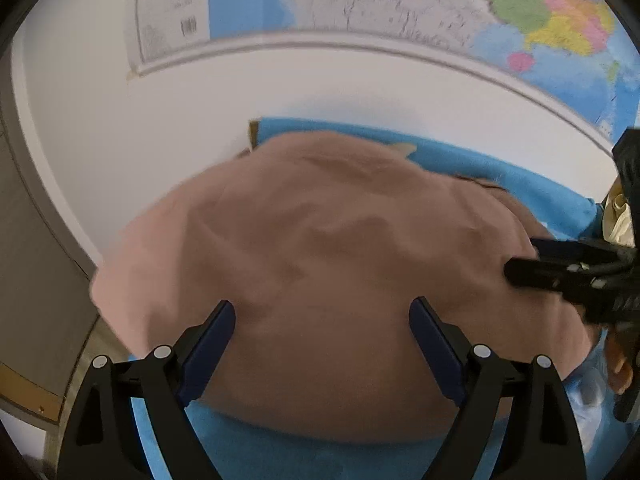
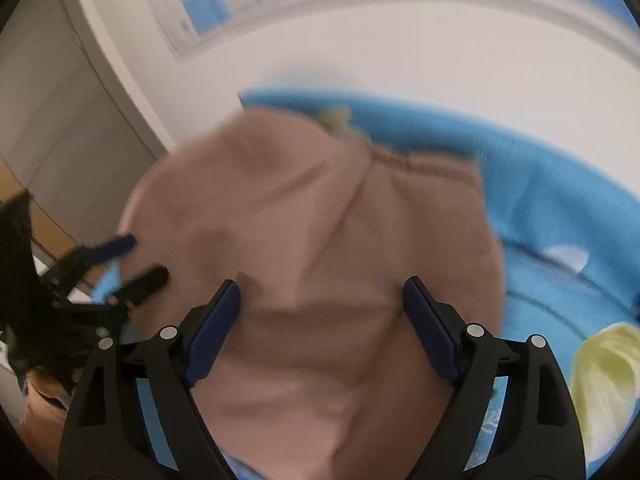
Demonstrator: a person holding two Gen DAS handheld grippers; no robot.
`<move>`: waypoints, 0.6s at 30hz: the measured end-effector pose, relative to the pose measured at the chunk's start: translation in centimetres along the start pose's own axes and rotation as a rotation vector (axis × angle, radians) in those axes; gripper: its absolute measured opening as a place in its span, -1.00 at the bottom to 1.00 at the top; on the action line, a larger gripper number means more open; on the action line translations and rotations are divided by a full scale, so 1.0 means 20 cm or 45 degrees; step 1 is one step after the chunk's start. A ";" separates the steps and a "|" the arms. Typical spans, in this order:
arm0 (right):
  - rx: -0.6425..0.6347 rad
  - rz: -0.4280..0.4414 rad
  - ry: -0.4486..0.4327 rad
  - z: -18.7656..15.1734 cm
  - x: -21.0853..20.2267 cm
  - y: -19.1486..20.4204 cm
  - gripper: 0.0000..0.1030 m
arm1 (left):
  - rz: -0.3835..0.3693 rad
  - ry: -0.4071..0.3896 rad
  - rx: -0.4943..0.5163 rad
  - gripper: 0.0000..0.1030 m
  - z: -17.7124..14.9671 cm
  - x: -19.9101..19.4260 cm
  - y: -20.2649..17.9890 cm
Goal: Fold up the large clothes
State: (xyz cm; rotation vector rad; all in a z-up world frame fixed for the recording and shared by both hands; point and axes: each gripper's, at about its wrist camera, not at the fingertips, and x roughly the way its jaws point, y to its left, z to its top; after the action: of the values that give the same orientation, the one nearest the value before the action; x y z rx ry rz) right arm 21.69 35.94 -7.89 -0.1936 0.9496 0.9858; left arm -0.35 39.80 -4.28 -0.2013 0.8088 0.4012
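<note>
Wall map [image 1: 460,4] hangs behind; white wall below it. Blue cover [image 1: 500,176] spreads over the bench. Garment [image 1: 320,248], a large pinkish-brown piece, lies heaped across the cover, loosely doubled, creases running through its middle; its left edge overhangs the cover toward the wall side. A yellow-green cloth [image 2: 604,376] sits just beside it on the right, not part of this fold.

Left gripper [image 1: 322,316]: jaws wide, nothing between them, poised over the near-centre of the garment. Right gripper [image 2: 320,296]: jaws wide, also unloaded, above the garment's right half. Right view is motion-blurred; contact with fabric cannot be told.

Judgement: step in hand is picking a fresh grasp for the next fold. To do it well:
- take one layer edge per gripper, well apart, at matching corners;
- pinch near the hem, not mid-panel;
- lift evenly, so creases pull flat;
- avoid catching the cover.
</note>
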 end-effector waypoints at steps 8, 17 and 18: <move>-0.065 0.027 -0.093 -0.06 -0.17 0.08 0.62 | 0.031 -0.017 0.004 0.69 -0.01 -0.04 0.00; -0.208 0.025 -0.108 -0.03 -0.19 0.21 0.45 | 0.079 -0.049 0.039 0.69 0.30 0.03 0.10; -0.166 0.044 -0.118 0.01 -0.19 0.19 0.42 | 0.092 -0.036 0.020 0.67 0.36 0.07 0.12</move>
State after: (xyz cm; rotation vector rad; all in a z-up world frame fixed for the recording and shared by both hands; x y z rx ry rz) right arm 18.02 35.81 -3.96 -0.2393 0.8070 1.0800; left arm 4.30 44.65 -0.49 -0.1516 0.7925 0.4642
